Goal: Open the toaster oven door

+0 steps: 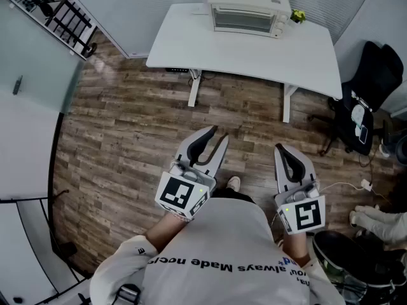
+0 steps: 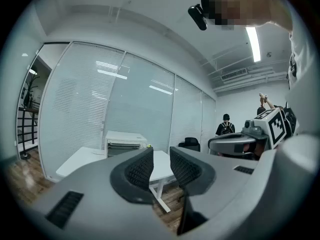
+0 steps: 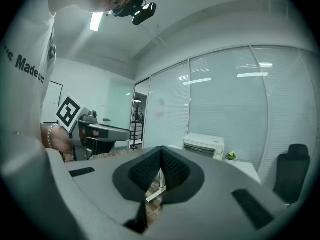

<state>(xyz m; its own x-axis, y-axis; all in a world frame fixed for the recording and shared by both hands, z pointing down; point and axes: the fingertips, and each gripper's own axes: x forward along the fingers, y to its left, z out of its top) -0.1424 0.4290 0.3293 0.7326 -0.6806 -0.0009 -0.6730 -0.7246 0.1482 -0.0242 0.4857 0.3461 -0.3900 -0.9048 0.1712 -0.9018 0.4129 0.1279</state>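
- Person's white shirt (image 1: 216,253): lowest in the head view, on the side of the scene farthest from the white table (image 1: 254,53); dark print runs across it.
- Left gripper (image 1: 216,134): held level, well short of the table's near edge and pointing toward it. In the left gripper view (image 2: 161,151) the two ribbed pads stand apart with a clear gap, and only the table and floor show through it.
- Right gripper (image 1: 280,149): beside the left one, equally far from the table and tilted slightly down. In the right gripper view (image 3: 161,149) the jaw tips meet and nothing lies between them.
- Wooden floor (image 1: 127,126): bare planks between the grippers and the table legs.
- White table: stands on white legs against the glass wall (image 2: 140,99); most of its top is bare.
- Toaster oven (image 1: 245,11): white, on the table's far edge, its front toward the grippers. Its glass door lies flat against the front, closed. It also shows in the left gripper view (image 2: 123,143) and the right gripper view (image 3: 203,145), untouched by either tool.
- Small yellow-green object (image 1: 297,16): on the table, just right of the toaster oven.
- Black office chair (image 1: 372,84): on the floor off the table's right end.
- Black rack (image 1: 63,14): well beyond the table's left end.
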